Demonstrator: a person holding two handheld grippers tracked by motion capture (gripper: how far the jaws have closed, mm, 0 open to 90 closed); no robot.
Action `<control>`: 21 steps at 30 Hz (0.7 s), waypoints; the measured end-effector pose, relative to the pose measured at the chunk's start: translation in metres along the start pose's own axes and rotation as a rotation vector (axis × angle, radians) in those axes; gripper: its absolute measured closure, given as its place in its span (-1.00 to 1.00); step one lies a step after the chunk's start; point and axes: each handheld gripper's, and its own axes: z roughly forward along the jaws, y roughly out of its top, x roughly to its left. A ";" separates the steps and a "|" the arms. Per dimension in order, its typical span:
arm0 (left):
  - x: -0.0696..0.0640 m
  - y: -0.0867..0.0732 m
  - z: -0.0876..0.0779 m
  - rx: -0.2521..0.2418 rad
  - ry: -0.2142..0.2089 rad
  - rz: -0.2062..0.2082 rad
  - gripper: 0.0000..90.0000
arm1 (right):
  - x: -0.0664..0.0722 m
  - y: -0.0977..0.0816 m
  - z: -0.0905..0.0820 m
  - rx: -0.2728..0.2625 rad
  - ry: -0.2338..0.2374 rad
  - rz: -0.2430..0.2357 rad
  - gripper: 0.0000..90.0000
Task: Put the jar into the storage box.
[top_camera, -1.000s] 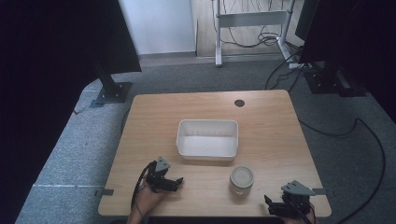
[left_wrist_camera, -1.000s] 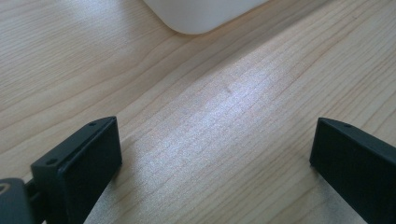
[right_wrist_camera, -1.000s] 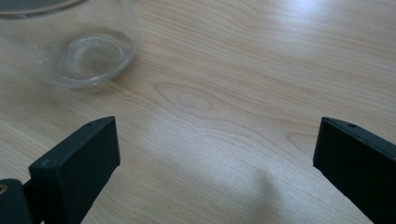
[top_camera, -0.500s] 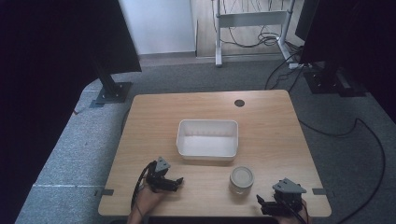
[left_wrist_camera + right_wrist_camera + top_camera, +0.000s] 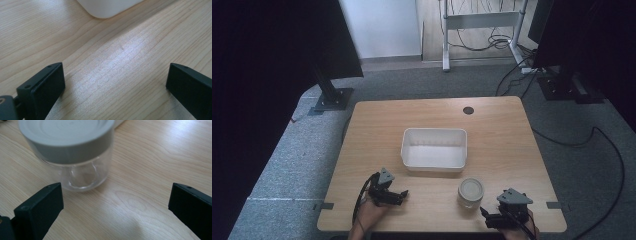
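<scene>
Jar point(image 5: 471, 192) of clear glass with a grey lid stands upright on the tabletop point(image 5: 502, 130), near the front edge and right of centre. Its long axis is vertical, lid uppermost. In the right gripper view the jar point(image 5: 72, 152) appears empty and sits ahead of the jaws, toward their left side, not between them.

Right gripper point(image 5: 491, 218) lies at the front right of the tabletop, just beside the jar and not touching it. Its jaws stand wide apart with only bare wood between them point(image 5: 115, 212).

Left gripper point(image 5: 399, 196) rests at the front left, well apart from the jar, jaws likewise spread wide over bare wood point(image 5: 112, 87).

White tray point(image 5: 434, 149), rectangular and empty, sits at the centre of the tabletop, just behind the jar; a narrow strip of wood separates them. A rounded corner of the tray point(image 5: 110, 7) shows at the top of the left gripper view.

A small dark round hole point(image 5: 468, 110) lies near the far edge.

Open wood lies to the right of the jar up to the right edge, and between the jar and the left gripper. The front edge is close behind both grippers.
</scene>
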 end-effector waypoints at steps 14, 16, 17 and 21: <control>0.000 0.000 0.000 0.000 0.000 0.000 -0.96 | 0.013 0.014 0.009 -0.011 0.061 -0.049 -1.00; 0.000 0.000 0.000 0.000 0.000 0.000 -0.96 | 0.015 0.016 0.011 -0.011 0.069 -0.055 -1.00; 0.000 0.000 0.000 0.000 0.000 0.000 -0.96 | 0.016 0.016 0.012 -0.011 0.072 -0.058 -1.00; 0.000 0.000 0.000 0.000 0.000 0.000 -0.96 | 0.019 0.019 0.015 -0.018 0.079 -0.064 -1.00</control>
